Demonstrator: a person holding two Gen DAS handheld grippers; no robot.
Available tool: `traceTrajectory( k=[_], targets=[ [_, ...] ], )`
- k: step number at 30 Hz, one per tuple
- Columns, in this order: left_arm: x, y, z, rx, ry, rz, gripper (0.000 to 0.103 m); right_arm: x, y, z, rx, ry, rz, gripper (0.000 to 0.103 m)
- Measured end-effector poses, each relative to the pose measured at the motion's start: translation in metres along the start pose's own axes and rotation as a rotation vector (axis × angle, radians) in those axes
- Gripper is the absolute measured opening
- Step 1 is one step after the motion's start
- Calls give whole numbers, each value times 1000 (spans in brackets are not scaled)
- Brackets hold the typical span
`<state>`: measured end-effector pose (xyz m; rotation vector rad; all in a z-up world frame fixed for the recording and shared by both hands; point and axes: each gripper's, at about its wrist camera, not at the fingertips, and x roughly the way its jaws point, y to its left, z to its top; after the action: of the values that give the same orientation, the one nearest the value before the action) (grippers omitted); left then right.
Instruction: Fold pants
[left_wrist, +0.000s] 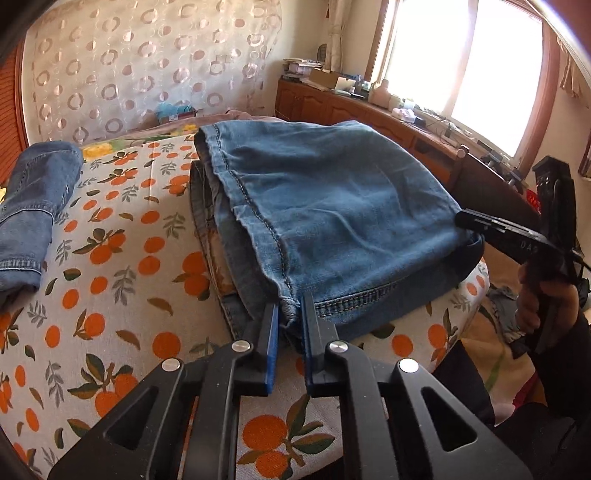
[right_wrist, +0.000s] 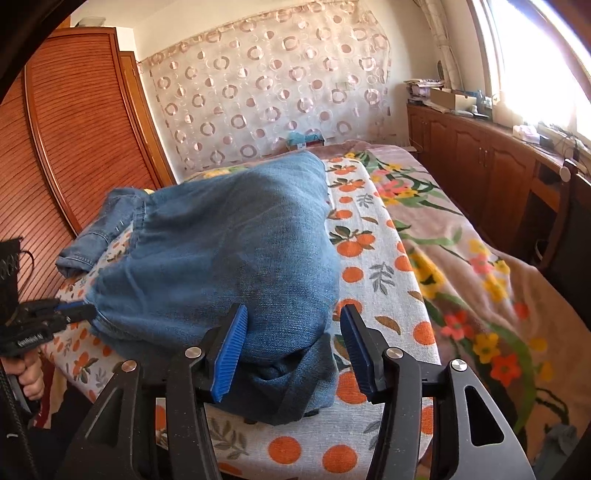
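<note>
Folded blue denim pants (left_wrist: 332, 206) (right_wrist: 221, 251) lie on an orange-print bedsheet (left_wrist: 110, 277). My left gripper (left_wrist: 290, 308) is shut on the near hem corner, with fabric pinched between its blue pads. It also shows at the left edge of the right wrist view, left gripper (right_wrist: 74, 312), at the pants' edge. My right gripper (right_wrist: 293, 314) stands open around the near right fold. Its left pad (right_wrist: 231, 350) rests against the denim and the right pad is clear of it. In the left wrist view the right gripper (left_wrist: 469, 225) sits at the pants' right edge.
A second pair of jeans (left_wrist: 33, 206) (right_wrist: 99, 229) lies folded at the far left of the bed. A floral blanket (right_wrist: 461, 266) covers the right side. Wooden cabinets (right_wrist: 480, 147) run under the window and a slatted wardrobe (right_wrist: 74, 129) stands left. A person's hand (left_wrist: 535, 306) holds the right gripper.
</note>
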<state>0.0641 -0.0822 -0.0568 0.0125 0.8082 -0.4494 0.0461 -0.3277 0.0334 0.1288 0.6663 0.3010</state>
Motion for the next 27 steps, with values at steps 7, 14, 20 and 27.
traceTrajectory(
  k=[7,14,20,27],
  targets=[
    [-1,-2,-1,6,0,9,13,17,-10,-7,28,54,-8,54],
    [-8,-1,6,-19,2,11,20,28,-15,-22,54,72,0,54],
    [-18,-9,31,21,-52,22,21,25,-16,-21,47,68,-1,54],
    [5,-25,78,100,-72,19,27,27,-13,-25,36,61,-3,54]
  ],
)
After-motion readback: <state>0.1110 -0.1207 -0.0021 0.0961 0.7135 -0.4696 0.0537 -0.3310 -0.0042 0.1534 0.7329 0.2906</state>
